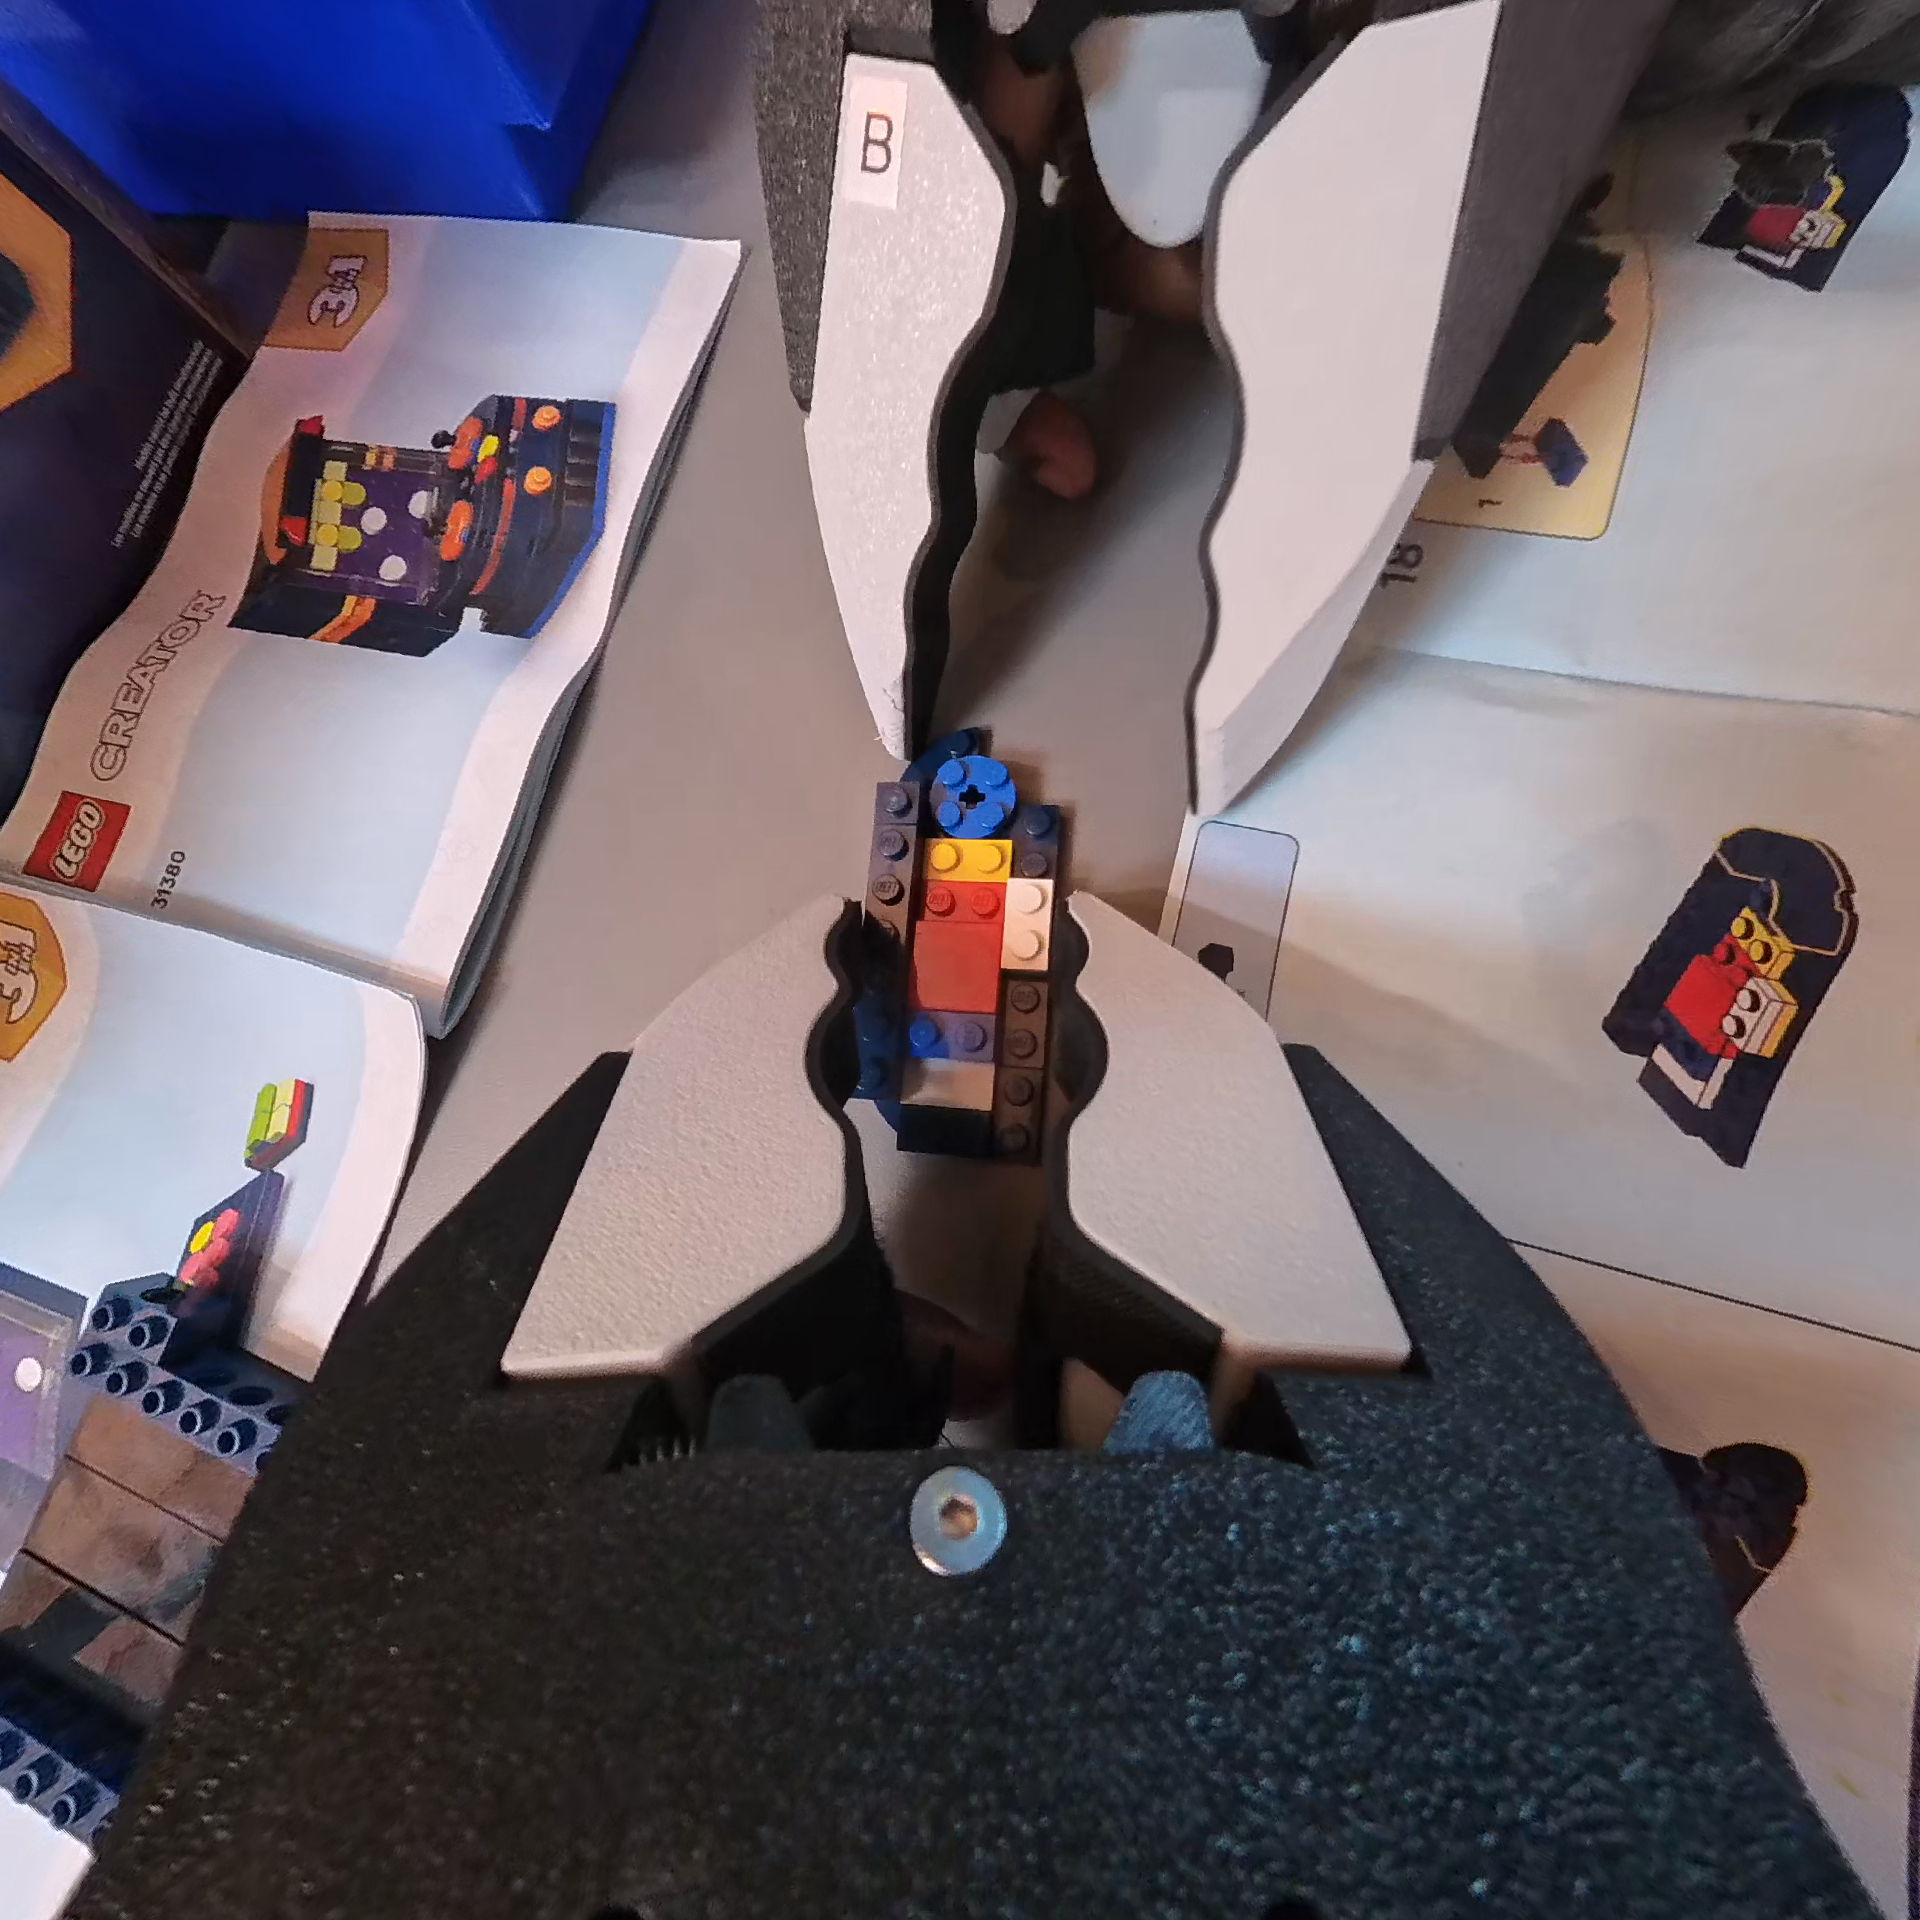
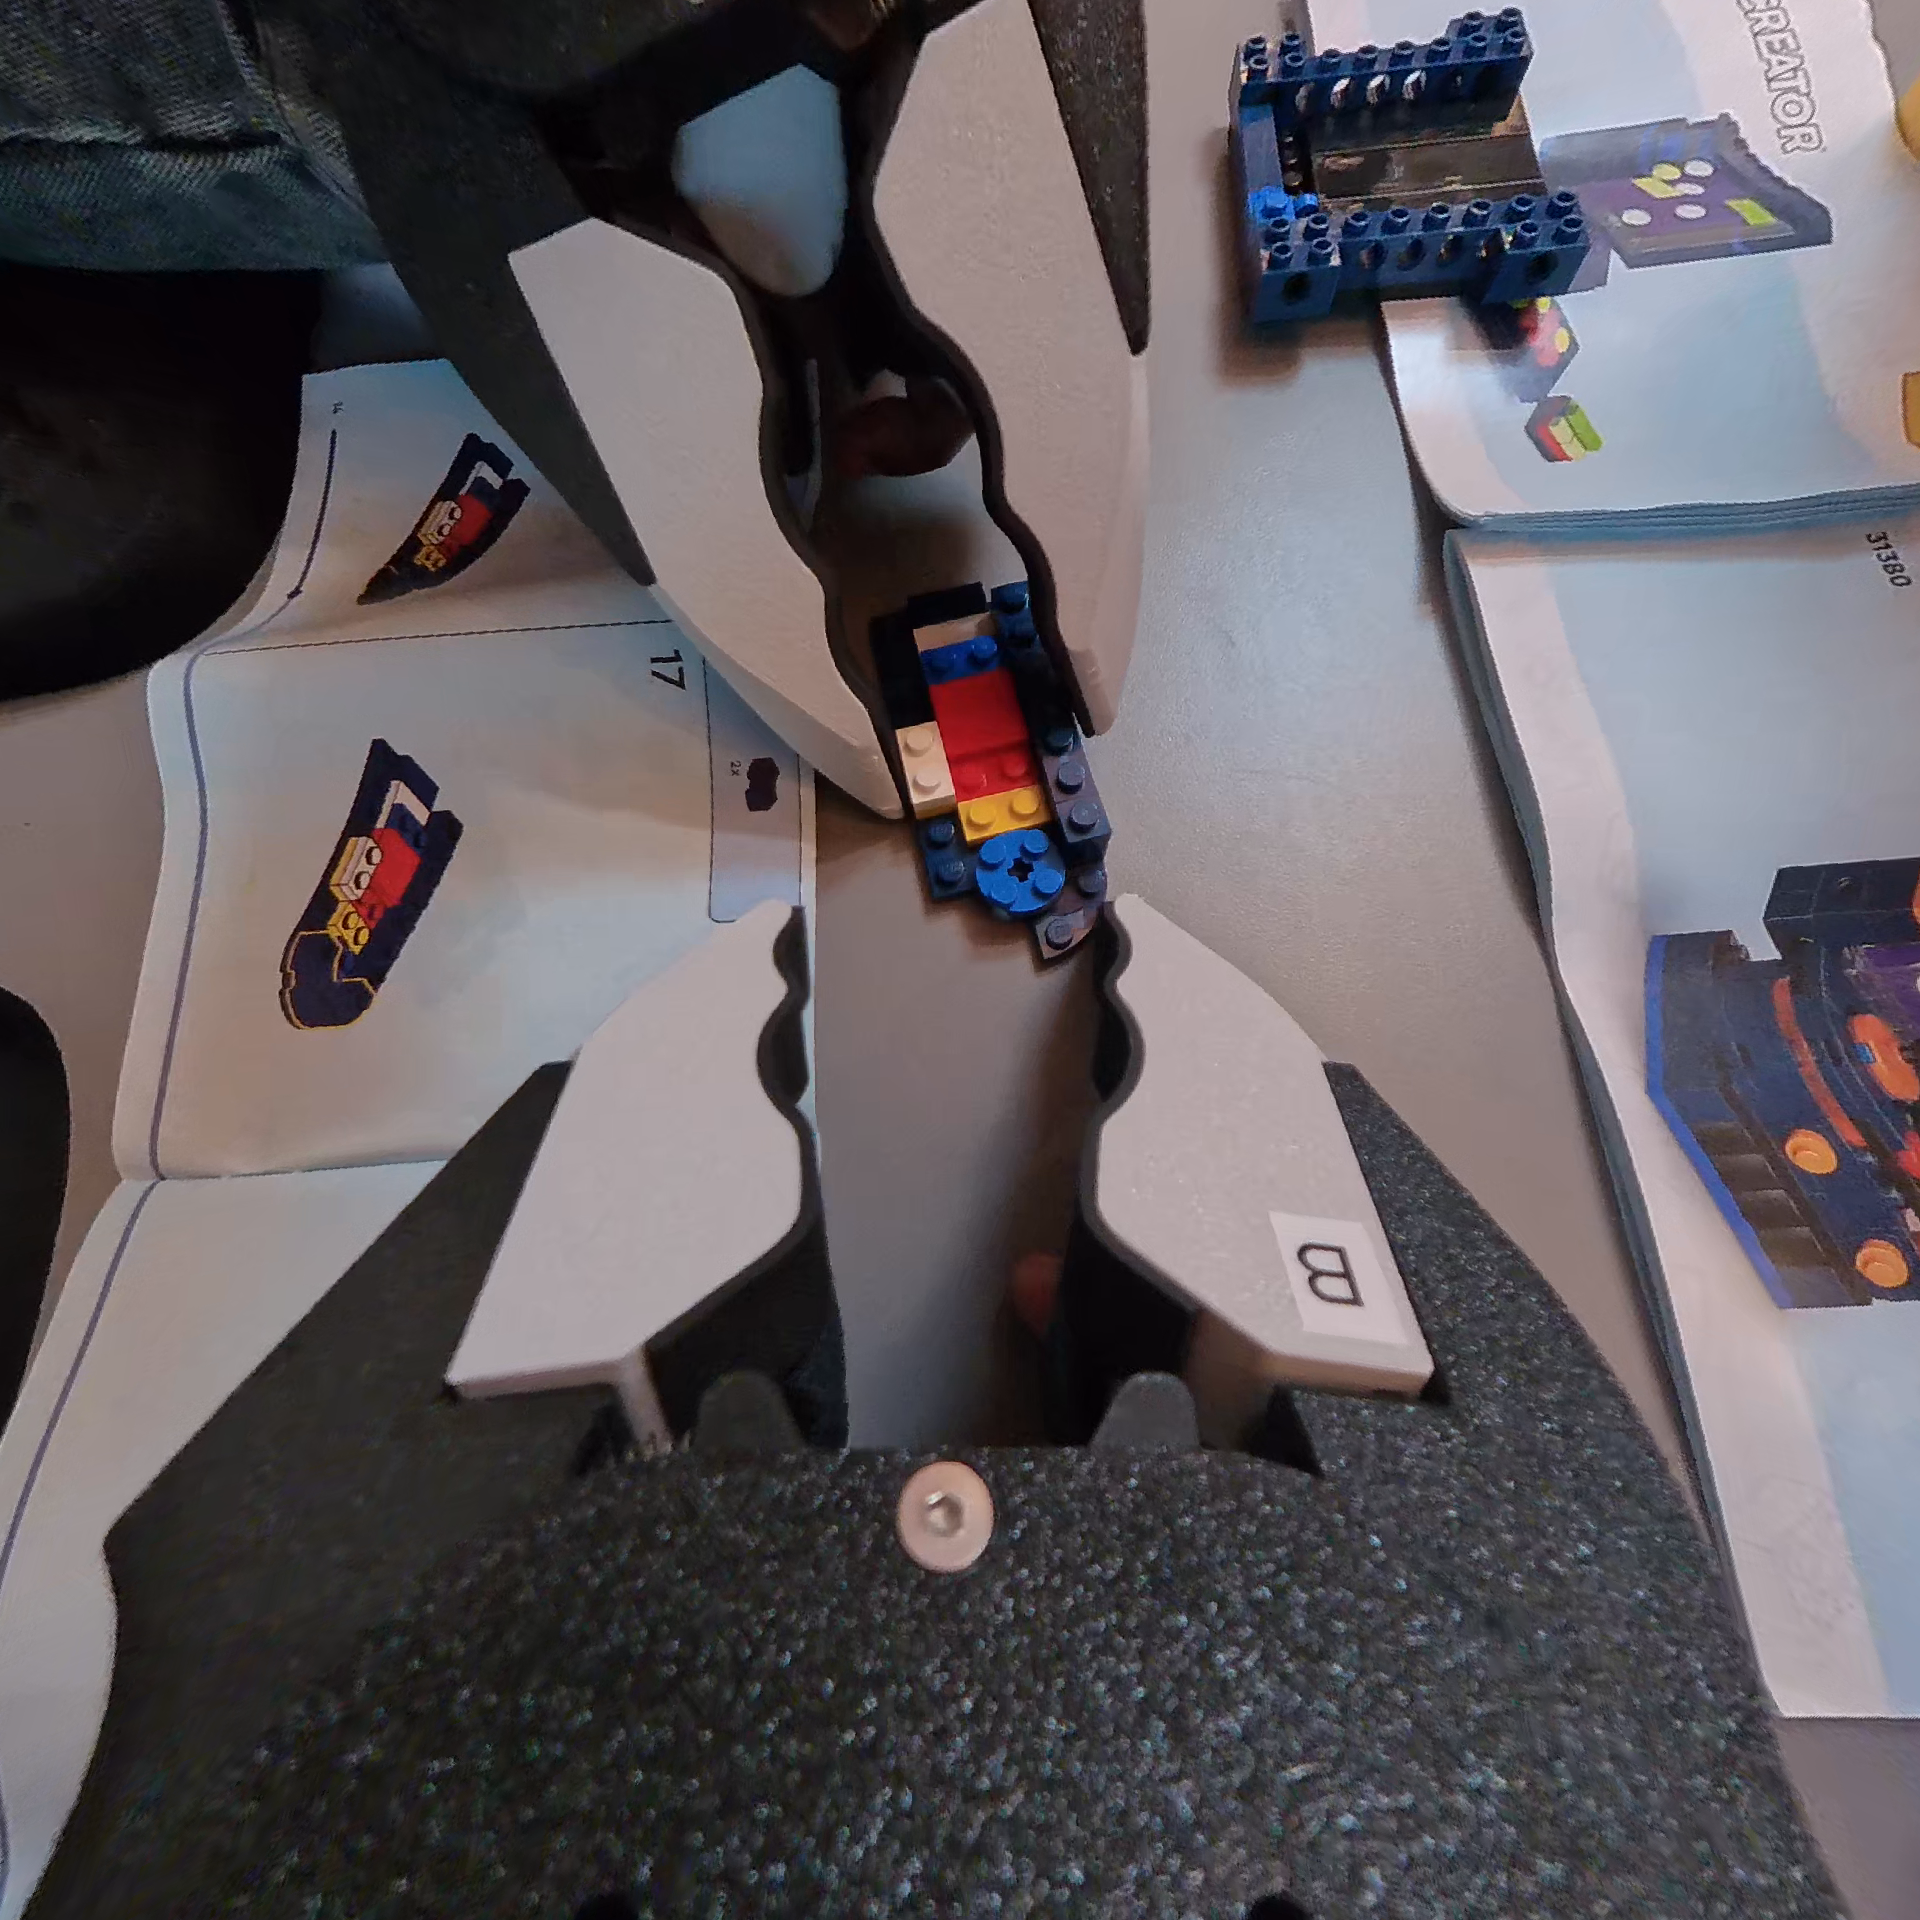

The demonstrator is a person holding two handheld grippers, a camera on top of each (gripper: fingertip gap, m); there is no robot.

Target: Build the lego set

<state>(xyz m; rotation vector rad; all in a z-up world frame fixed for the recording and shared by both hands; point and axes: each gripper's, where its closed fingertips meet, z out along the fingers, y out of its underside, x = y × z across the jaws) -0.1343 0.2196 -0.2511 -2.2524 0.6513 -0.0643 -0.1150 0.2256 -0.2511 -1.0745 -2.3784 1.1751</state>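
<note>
Between left gripper (image 1: 956, 925) pads, brick model (image 1: 961, 956), right gripper (image 2: 951, 935) open beside

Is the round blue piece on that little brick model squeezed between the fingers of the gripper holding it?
No. The round blue piece sits at the model's free end, beyond the left gripper's fingertips, which clamp the model's sides.

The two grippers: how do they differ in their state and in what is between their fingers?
The left gripper is shut on the small brick model, its pads pressed on both sides; the right gripper stands open. The left carries the model; the right holds nothing, one fingertip just beside the model's dark-blue end. Both have white fingers with wavy dark pads.
</note>
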